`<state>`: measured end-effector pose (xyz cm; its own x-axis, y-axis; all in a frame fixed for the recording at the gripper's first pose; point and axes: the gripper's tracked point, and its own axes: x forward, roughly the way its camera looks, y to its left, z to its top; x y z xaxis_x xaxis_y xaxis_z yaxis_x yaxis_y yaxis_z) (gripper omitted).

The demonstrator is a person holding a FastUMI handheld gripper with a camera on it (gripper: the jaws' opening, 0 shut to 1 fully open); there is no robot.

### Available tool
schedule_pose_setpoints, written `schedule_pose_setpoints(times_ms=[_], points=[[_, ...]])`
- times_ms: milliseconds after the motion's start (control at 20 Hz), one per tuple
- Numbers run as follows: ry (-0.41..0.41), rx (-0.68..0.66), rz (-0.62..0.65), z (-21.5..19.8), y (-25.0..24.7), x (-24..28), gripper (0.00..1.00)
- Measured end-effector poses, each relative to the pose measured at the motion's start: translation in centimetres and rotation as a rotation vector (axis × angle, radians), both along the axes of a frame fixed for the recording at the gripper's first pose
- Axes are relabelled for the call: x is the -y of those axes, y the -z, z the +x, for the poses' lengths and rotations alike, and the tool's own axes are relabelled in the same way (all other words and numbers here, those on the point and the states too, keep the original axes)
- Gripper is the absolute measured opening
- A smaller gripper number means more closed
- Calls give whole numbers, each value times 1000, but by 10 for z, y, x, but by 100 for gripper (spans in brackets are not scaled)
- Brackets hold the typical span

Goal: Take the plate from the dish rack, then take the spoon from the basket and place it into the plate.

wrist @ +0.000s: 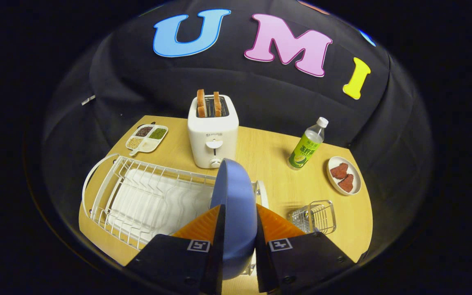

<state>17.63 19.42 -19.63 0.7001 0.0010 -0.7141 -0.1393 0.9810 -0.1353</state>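
Gripper clamped on the plate: I have both fingers pressing its faces, holding it upright on edge at the rack's end, near the tabletop's front edge. Its lower rim is hidden behind the fingers. I can't make out a spoon in the basket (too small).

- plate upright between gripper fingers, over dish rack right end
- toaster behind
- basket right
- bottle far right
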Motion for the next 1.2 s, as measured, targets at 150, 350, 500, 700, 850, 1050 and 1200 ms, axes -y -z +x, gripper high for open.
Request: schedule_pose_setpoints(times_ms=[150, 350, 500, 700, 850, 1050, 1200], points=[[19, -4, -15, -1, 0, 8, 34], [88, 3, -11, -1, -5, 27, 33], [96, -4, 12, 0, -7, 31, 29], [85, -7, 74, -8, -13, 34, 28], [59, 19, 127, -16, -29, 42, 27], [37, 75, 228, -31, -67, 59, 27], [33, 110, 282, -52, -95, 83, 27]])
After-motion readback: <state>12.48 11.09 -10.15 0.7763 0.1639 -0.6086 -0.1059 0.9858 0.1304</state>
